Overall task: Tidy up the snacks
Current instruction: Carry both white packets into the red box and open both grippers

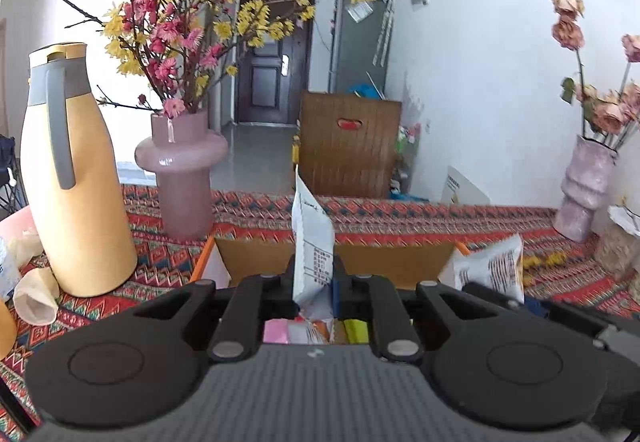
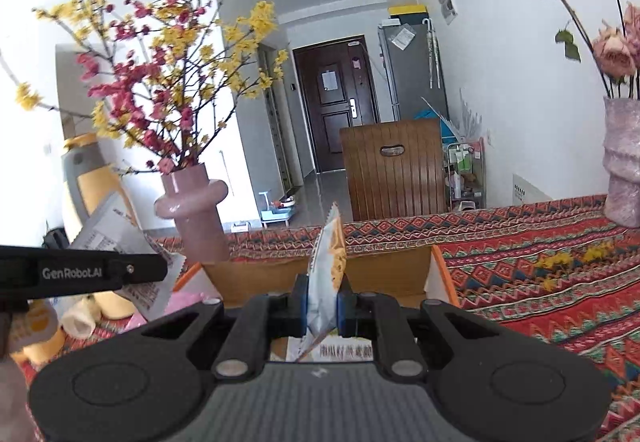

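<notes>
my left gripper point(image 1: 314, 278) is clamped on a thin white snack packet w/ black print point(image 1: 310, 238), held edge-on & upright, prob so it slides into a slot. my right gripper point(image 2: 323, 300) is clenched on a white-and-orange crinkled snack pouch point(image 2: 329, 266), same upright hold. both hang over the open cardboard box w/ orange rim point(image 1: 340, 258); more packets, pink, yellow & orange point(image 1: 316, 330), lie inside below my left jaws. my guess: both go in next, standing.

surface: table under a red patterned woven cloth point(image 2: 540, 242). pink glass vase w/ red & yellow blossom branches point(image 1: 180, 170) & a tall yellow jug w/ grey handle point(image 1: 76, 182) stand left of the box, a pale textured vase w/ dried roses point(image 1: 584, 186) far right. room: brown wooden chair back point(image 2: 394, 170) past the table edge, dark door point(image 2: 336, 98) down the hall, grey fridge point(image 2: 412, 70), white walls.
</notes>
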